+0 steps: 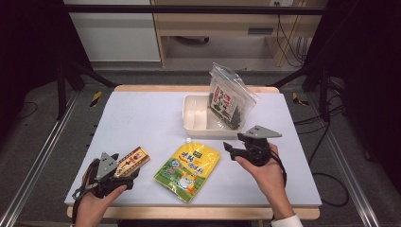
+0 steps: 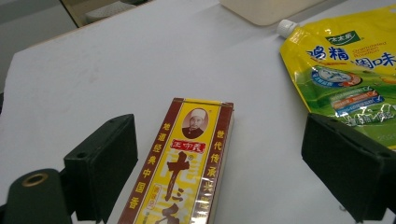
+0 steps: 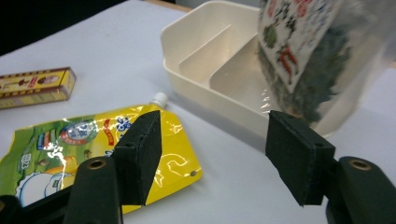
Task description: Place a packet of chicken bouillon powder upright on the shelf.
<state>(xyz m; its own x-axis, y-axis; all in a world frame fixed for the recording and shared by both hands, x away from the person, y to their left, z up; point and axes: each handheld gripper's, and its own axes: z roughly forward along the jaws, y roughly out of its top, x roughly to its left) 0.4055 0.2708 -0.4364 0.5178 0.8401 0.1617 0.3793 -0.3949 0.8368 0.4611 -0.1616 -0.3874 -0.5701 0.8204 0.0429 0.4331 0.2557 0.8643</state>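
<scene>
The left gripper [image 2: 210, 168] is standing wide open astride the long red-and-yellow cardboard box [image 2: 184, 172], touching nothing. The right gripper [image 3: 212, 154] is hanging open near the white divided plastic tray [image 1: 196, 124] holding the clear seaweed bag [image 1: 230, 97]. Judgement: box pickup is pending; the jaws need closing squarely across its long sides.

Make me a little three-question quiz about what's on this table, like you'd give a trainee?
1. True or false: the clear seaweed bag lies flat on the table beside the white tray.
2. Which item lies between the open jaws of the left gripper? A) the yellow spouted pouch B) the long seasoning box C) the tray
3. Fill in: the right gripper is ____ and grips nothing.

Key: 1 false, it stands in the tray. 2 B. 3 open.
</scene>
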